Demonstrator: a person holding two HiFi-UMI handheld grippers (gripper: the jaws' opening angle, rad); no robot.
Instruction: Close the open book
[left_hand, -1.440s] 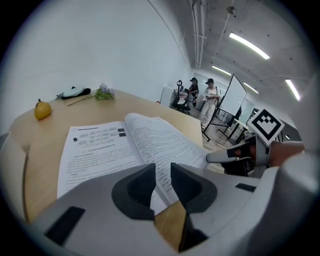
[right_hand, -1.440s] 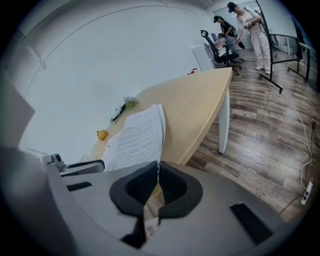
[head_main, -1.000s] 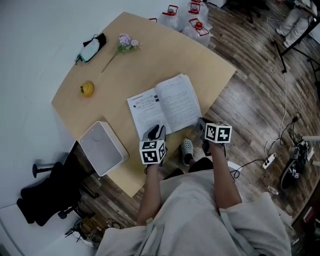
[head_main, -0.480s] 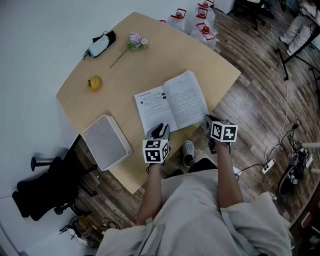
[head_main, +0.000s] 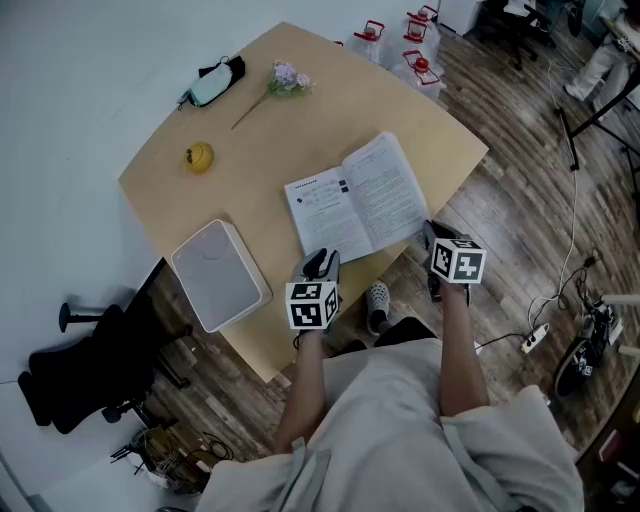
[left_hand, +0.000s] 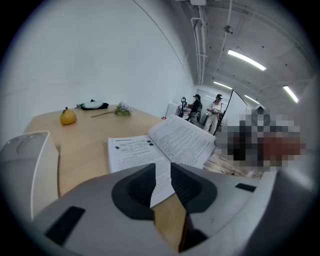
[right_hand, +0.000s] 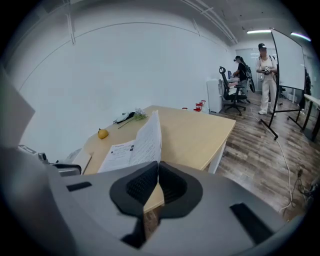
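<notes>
Table (head_main: 300, 130): book (head_main: 355, 197), yellow fruit (head_main: 199, 157), flower (head_main: 285, 78), white box (head_main: 219, 273).

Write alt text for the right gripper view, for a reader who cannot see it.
The right gripper has its jaws closed on the near edge of the open book, whose right-hand leaf stands raised, almost edge-on, above the wooden table. Farther back on the table lie a yellow fruit and a flower sprig; people stand far off at right.

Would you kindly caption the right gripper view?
Shut right gripper holds the open book's right half tilted up off the table.
</notes>
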